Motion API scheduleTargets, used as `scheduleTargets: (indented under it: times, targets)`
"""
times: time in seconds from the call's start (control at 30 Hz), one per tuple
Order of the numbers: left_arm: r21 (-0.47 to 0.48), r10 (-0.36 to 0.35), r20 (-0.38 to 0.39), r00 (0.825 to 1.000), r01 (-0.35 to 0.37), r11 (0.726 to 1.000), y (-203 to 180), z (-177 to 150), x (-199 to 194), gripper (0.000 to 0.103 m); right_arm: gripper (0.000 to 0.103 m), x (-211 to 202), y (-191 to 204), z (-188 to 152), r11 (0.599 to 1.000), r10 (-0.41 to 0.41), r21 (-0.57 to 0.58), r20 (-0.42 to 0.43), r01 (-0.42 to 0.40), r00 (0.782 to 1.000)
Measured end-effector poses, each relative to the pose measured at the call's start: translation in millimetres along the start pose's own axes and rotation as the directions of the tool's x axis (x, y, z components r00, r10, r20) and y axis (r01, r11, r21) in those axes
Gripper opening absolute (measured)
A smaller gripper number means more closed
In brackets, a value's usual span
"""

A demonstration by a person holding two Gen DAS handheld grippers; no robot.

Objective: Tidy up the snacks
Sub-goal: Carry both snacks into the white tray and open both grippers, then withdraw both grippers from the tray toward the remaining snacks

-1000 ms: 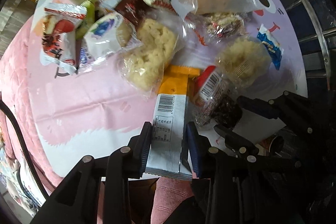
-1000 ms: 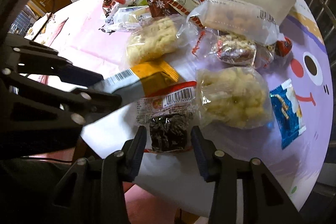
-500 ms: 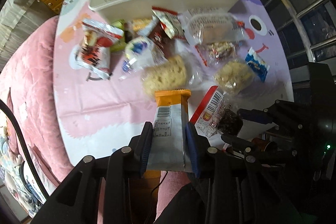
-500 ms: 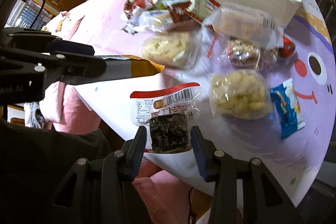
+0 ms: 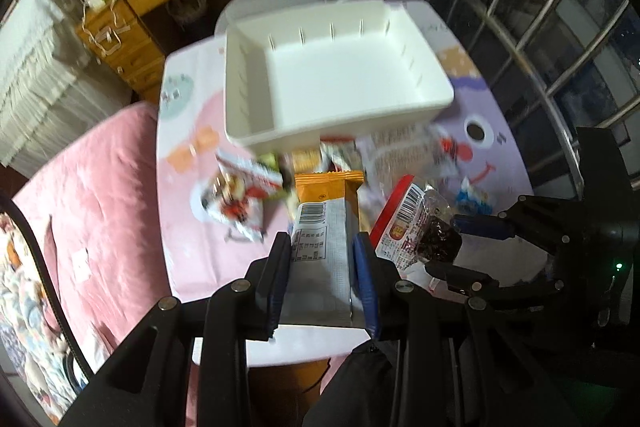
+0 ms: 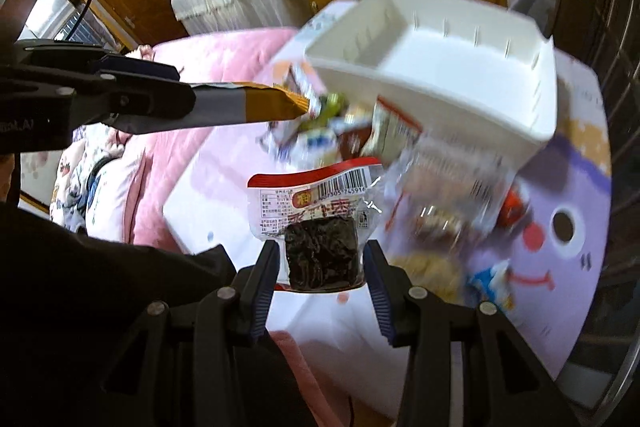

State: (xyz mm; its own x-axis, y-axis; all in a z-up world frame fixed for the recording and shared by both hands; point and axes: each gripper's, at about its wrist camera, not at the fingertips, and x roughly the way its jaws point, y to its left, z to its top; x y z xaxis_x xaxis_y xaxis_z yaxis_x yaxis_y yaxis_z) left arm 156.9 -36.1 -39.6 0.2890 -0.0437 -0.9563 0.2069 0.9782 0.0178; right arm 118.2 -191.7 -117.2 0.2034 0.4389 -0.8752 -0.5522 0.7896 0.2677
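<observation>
**A:** Snacks, item one: long flat foil packet, silver at the near end and orange at the far end, printed with a barcode point(image 5: 320, 247). Location?

**B:** Clamped between the blue pads of the left gripper point(image 5: 322, 259), lifted clear of the table. The jaws stand narrow, pressing its two long edges at the silver end; the orange end sticks out forward, unsupported. Likely light and thin, fairly stiff along its length, slick foil. A hold nearer the middle would sag less.

**A:** Item two?

**B:** Clear plastic pouch with a red top band, a barcode and a dark block inside point(image 6: 320, 227). It is held by the right gripper point(image 6: 322, 259), jaws closed part-way onto the dark block at the pouch's lower end, also off the table. The block looks firm and is the sensible place to grip; the film above it is floppy and crinkly, and would slip.

**A:** Next out?

**B:** Loose pile of wrapped snacks point(image 5: 280, 183) on the round table with a pink and purple cartoon-face cloth point(image 5: 480, 163), blurred. Puffed pale cakes in clear film point(image 6: 428, 267) are probably crushable and want a gentle squeeze; a small blue sachet point(image 6: 490, 285) lies near the table's edge.

**A:** Farthest?

**B:** White rectangular plastic bin with slotted walls point(image 5: 332, 75), empty, behind the pile. Judged the destination for both held packets.
</observation>
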Motion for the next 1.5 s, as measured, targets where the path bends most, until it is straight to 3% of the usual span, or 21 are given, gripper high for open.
scheduleTargets:
  times: [0.2,0.47,0.7,0.87,0.9,0.93,1.0,1.07,1.17,1.5]
  targets:
    - [0.003,0.023,0.124,0.992,-0.023,1.0,4.3,39.3,-16.9,0.031,0.044,-21.4,-12.6,34.5,0.999,-0.031,-0.006,0.123,0.032,0.992]
    - [-0.021,0.016,0.225,0.974,-0.011,1.0,10.0,85.2,-6.9,0.031,0.044,-39.2,-44.6,68.7,0.994,-0.095,0.076,0.278,0.076,0.956]
    - [-0.052,-0.016,0.304,0.953,0.033,0.998,11.6,115.2,21.7,0.031,0.044,-37.2,-82.9,80.6,0.979,-0.177,0.166,0.378,0.122,0.909]
    - [-0.084,-0.081,0.353,0.932,0.118,0.989,13.9,129.0,46.6,0.032,0.046,-27.9,-109.4,86.4,0.965,-0.221,0.22,0.4,0.141,0.89]
    - [-0.088,-0.095,0.358,0.929,0.135,0.987,14.0,132.0,51.9,0.037,0.049,-25.4,-115.0,87.2,0.96,-0.23,0.24,0.401,0.141,0.886]
    - [-0.091,-0.101,0.359,0.928,0.142,0.986,13.0,132.4,55.0,0.04,0.052,-23.3,-119.2,87.9,0.955,-0.238,0.26,0.394,0.14,0.888]
    - [-0.104,-0.087,0.344,0.935,0.13,0.986,11.8,136.7,62.4,0.061,0.053,-14.9,-129.5,91.7,0.941,-0.252,0.306,0.337,0.148,0.907]
    - [-0.116,-0.068,0.334,0.94,0.112,0.987,10.7,136.9,65.0,0.062,0.055,-9.1,-132.5,92.0,0.942,-0.236,0.305,0.305,0.14,0.922]
    - [-0.131,-0.06,0.314,0.947,0.106,0.986,11.6,132.4,67.0,0.067,0.063,-7.2,-135.1,90.1,0.935,-0.243,0.323,0.297,0.143,0.923]
    - [-0.199,-0.031,0.297,0.954,0.094,0.976,24.0,93.6,56.5,0.075,0.074,-5.0,-132.2,83.8,0.926,-0.206,0.363,0.269,0.099,0.941]
